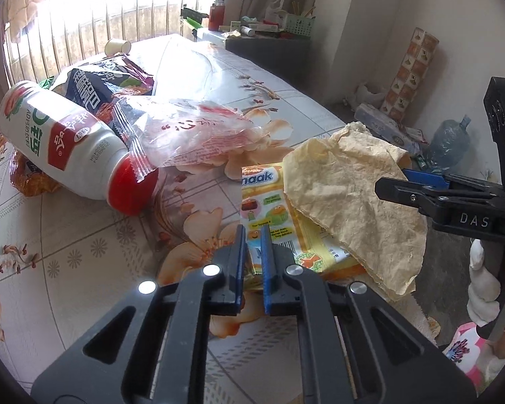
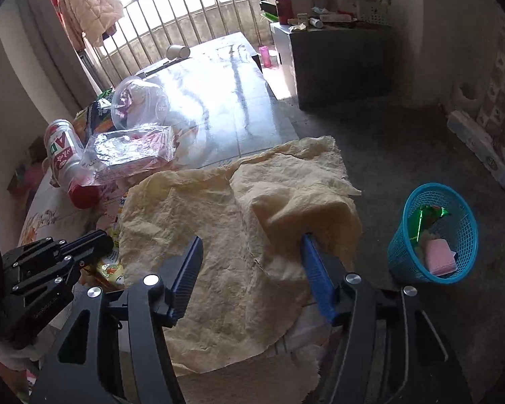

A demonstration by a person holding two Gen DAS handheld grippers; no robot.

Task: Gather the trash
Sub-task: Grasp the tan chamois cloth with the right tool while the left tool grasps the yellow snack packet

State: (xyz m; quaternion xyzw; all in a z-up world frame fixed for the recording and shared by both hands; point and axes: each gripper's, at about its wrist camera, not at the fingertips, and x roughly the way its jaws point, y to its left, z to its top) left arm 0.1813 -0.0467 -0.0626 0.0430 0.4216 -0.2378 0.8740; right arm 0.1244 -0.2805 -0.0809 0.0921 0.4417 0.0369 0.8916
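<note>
A crumpled yellowish paper sheet (image 1: 350,195) (image 2: 239,235) lies at the table's right edge, over a yellow snack wrapper (image 1: 269,208). My right gripper (image 2: 252,245) is open, its fingers astride the paper, the right finger (image 2: 314,269) under a raised fold. It also shows in the left wrist view (image 1: 417,181). My left gripper (image 1: 253,235) is nearly shut, empty, just above the wrapper's near edge. A white bottle with a red cap (image 1: 67,141) (image 2: 67,161), a clear plastic bag (image 1: 192,128) and dark snack packets (image 1: 104,87) lie further left.
A blue mesh bin (image 2: 434,235) with some trash stands on the floor to the right. A paper cup (image 1: 118,46) lies at the table's far end. A clear plastic bowl (image 2: 139,102) sits behind the bag. A cluttered cabinet (image 2: 336,54) stands beyond.
</note>
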